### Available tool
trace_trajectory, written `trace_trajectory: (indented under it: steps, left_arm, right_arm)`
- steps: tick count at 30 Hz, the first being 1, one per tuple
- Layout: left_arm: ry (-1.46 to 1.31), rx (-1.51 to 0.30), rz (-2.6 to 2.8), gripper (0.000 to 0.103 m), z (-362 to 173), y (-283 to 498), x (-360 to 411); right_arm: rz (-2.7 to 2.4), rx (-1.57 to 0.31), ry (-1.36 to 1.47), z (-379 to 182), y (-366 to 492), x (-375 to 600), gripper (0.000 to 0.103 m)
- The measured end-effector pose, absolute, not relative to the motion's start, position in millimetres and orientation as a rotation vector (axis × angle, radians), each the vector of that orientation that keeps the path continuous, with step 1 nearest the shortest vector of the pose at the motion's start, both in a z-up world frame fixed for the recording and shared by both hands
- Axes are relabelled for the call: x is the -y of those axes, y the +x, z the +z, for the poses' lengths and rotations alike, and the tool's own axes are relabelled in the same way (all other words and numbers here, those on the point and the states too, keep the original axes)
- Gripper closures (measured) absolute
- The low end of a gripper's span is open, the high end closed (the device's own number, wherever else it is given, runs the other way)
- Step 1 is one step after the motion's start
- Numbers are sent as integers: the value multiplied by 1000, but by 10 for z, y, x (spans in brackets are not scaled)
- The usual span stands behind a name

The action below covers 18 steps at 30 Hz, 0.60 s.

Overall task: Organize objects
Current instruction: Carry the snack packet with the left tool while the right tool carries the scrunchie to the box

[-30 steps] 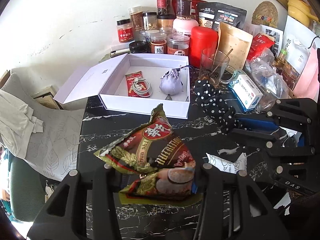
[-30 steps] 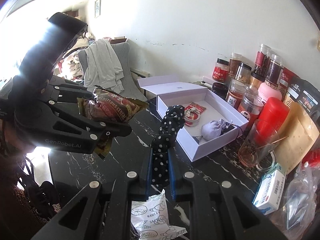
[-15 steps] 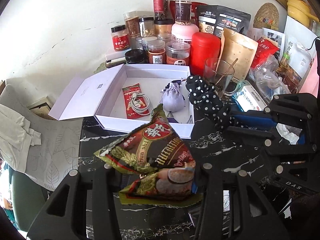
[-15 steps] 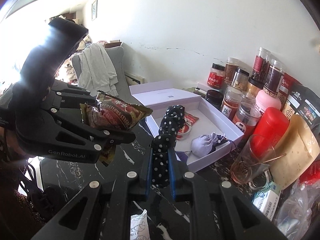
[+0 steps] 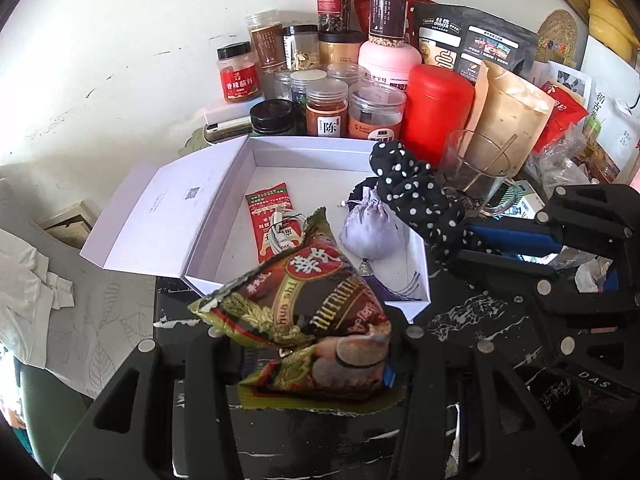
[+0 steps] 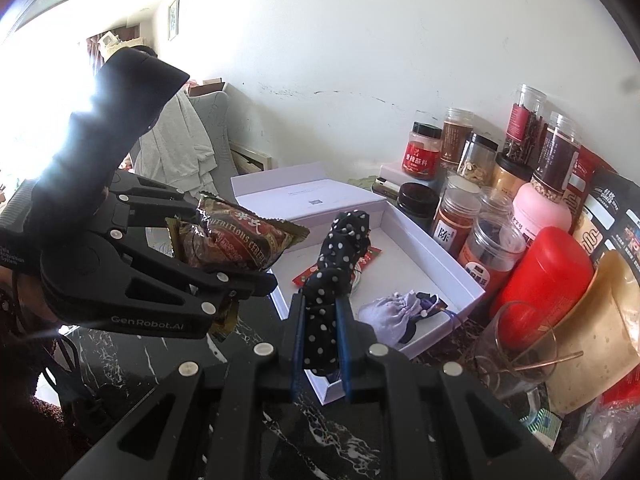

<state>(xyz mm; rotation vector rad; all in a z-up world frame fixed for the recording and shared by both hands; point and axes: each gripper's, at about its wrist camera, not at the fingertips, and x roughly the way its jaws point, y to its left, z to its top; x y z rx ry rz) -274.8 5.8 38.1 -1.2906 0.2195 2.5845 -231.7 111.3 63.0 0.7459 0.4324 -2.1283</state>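
A: Listing the left wrist view. Item one: left hand-held gripper (image 5: 308, 356), clamped on the cereal packet (image 5: 304, 312), held at 6 o'clock above the table (image 5: 472, 316). Item two: white box (image 5: 224, 264), lid open, at 12 o'clock from the packet; contents: red sachet (image 5: 266, 208), lilac pouch (image 5: 370, 226).

B: Right wrist view. Item: right hand-held gripper (image 6: 320, 344), closed on the polka-dot scrunchie (image 6: 340, 256), which hangs over the box's near wall. Packet at 9 o'clock.

A: Handling advice?

B: Lower each over bare box floor, clear of the pouch, one at a time so the grippers don't collide; release only once inside the walls.
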Motion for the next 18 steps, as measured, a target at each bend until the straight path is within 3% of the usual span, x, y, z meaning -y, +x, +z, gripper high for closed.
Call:
trace_trajectory:
  steps: [18]
  left_arm:
    - [-1307,-206,2598,60,111,-3693,24]
  right_arm:
    - [-2178,-364,794,411,-3077,-930,89]
